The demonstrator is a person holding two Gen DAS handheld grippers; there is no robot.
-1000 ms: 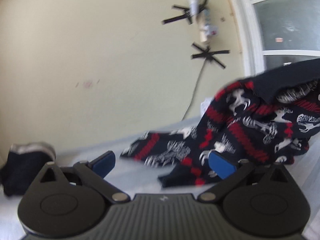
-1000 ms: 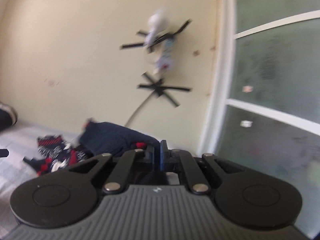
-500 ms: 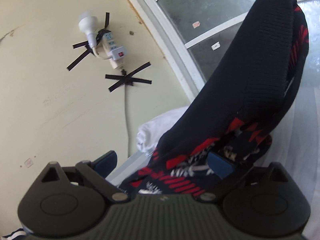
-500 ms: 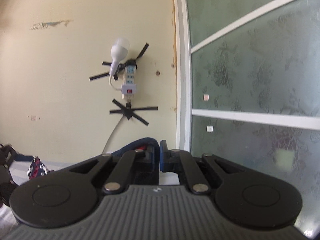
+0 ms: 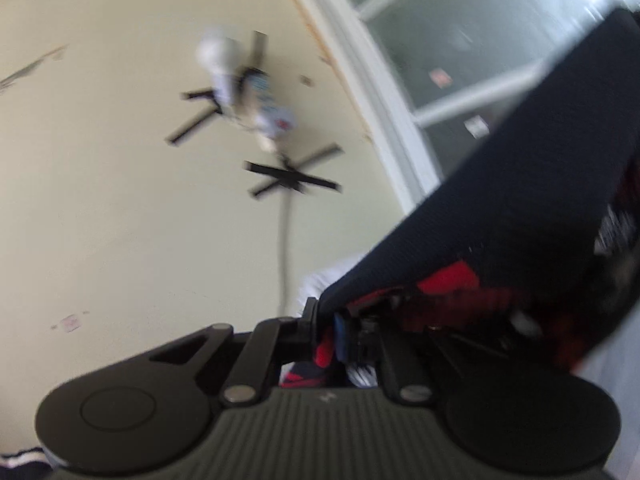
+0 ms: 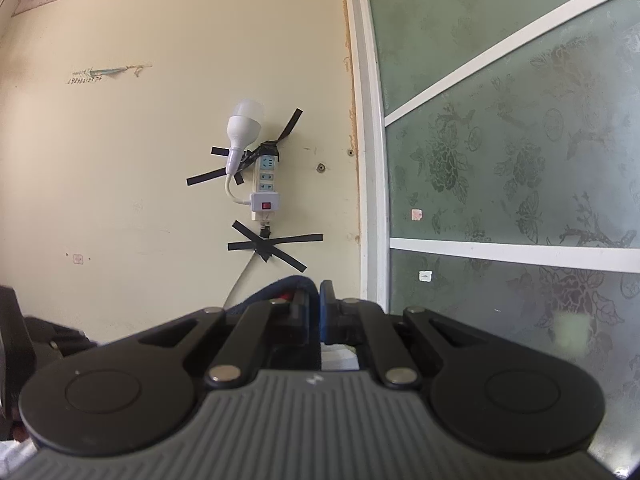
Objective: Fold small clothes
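- The wall [image 6: 120, 140] and the patterned glass door [image 6: 520, 160] fill both views, so both grippers point outward and up, away from any folding surface; no table or bed is clearly in sight, only a pale strip at the lower right of the left view.
- The dark knitted garment [image 5: 500, 208] with red and white pattern is in the air, stretched as a taut band from the left gripper up toward the top right of the left view. Nothing of it shows a fold, so I judge the folding itself is not yet begun.
- The left gripper [image 5: 334, 330] has its jaws pinched close together on an edge of the garment; red and navy cloth bunches between them. The view is blurred, so the exact grip point is hard to tell.
- The right gripper [image 6: 316, 308] is also closed narrow, with a navy hem of the garment and a bit of red caught in the jaws.
- A white bundle [image 5: 324, 280] sits just behind the left gripper's hold; whether it is another item to fold I cannot tell.
- A power strip [image 6: 265, 184] with a bulb [image 6: 243, 120] is taped to the wall, apart from the work.
- Left to do, as I judge: spread the garment flat, fold it, then handle any other pieces.
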